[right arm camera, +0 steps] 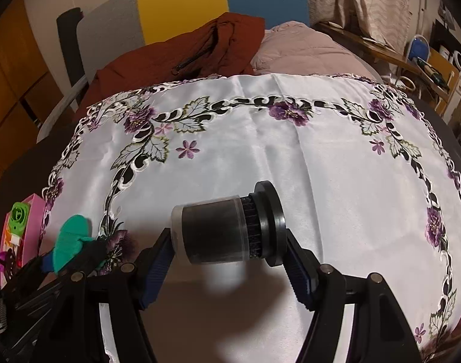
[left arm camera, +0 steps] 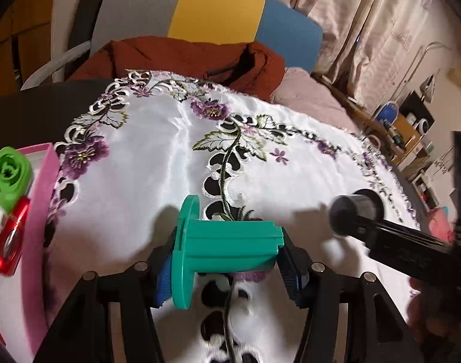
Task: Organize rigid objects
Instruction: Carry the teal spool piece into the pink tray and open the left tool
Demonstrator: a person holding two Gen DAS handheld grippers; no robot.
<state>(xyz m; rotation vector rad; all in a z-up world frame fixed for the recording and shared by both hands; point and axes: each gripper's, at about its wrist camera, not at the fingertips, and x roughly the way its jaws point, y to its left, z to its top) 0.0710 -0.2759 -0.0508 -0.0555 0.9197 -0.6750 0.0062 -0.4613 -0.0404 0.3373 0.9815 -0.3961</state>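
My left gripper (left arm camera: pixel 227 257) is shut on a teal plastic spool (left arm camera: pixel 230 248), one blue pad on its wide flange and the other on its narrow end. The spool lies crosswise, slightly above the white embroidered cloth (left arm camera: pixel 157 163). The right wrist view shows that spool (right arm camera: pixel 73 236) at lower left. My right gripper (right arm camera: pixel 227 245) is shut on a black cylinder with a clear sleeve and a black flanged cap (right arm camera: pixel 215 230), also crosswise over the cloth. From the left wrist the cylinder's round end (left arm camera: pixel 355 214) shows at the right.
A pink box (left arm camera: pixel 40 211) stands at the cloth's left edge and holds a green plastic part (left arm camera: pixel 9 175) and a shiny red item (left arm camera: pixel 11 242). Behind the cloth are a rust-coloured jacket (right arm camera: pixel 182 51), a grey, yellow and blue chair back (left arm camera: pixel 212 12) and pink bedding (right arm camera: pixel 306 48).
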